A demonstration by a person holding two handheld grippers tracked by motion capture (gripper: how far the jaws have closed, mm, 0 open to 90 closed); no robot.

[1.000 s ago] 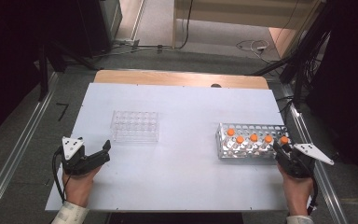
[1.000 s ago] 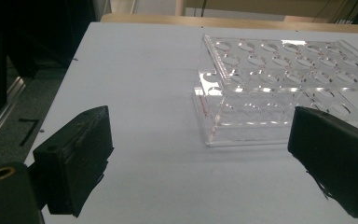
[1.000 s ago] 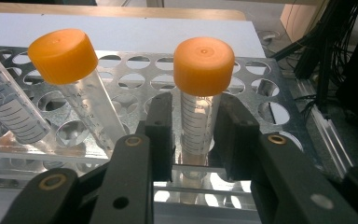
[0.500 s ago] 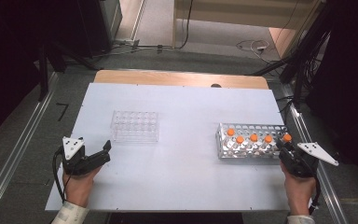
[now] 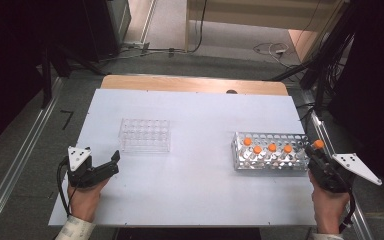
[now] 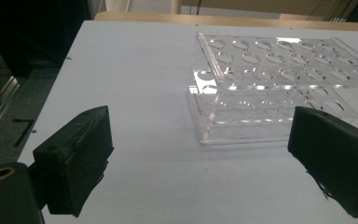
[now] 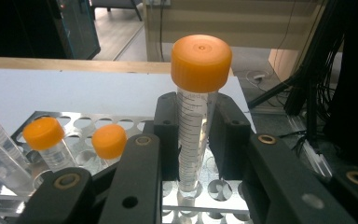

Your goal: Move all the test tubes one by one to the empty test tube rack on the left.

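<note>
A clear tube with an orange cap (image 7: 193,116) stands upright between the jaws of my right gripper (image 7: 193,140), which is shut on it just above the white metal rack (image 7: 135,122). From above, that tube (image 5: 318,144) and the right gripper (image 5: 316,151) sit at the right end of the metal rack (image 5: 240,150), which holds several more orange-capped tubes (image 5: 272,148). My left gripper (image 5: 114,162) rests open near the table's front left, its jaws wide apart (image 6: 200,168) and aimed at an empty clear plastic rack (image 6: 279,79), a short way off (image 5: 145,135).
The white table top (image 5: 195,190) ends in a wooden strip (image 5: 190,84) at the far side. Metal rails run along both sides of the table, and cables lie on the floor beyond it. Dark equipment stands at the left and right.
My right gripper has risen a little with the orange-capped tube, drawing it up from the right end of the metal rack. The left gripper has stayed where it was.
</note>
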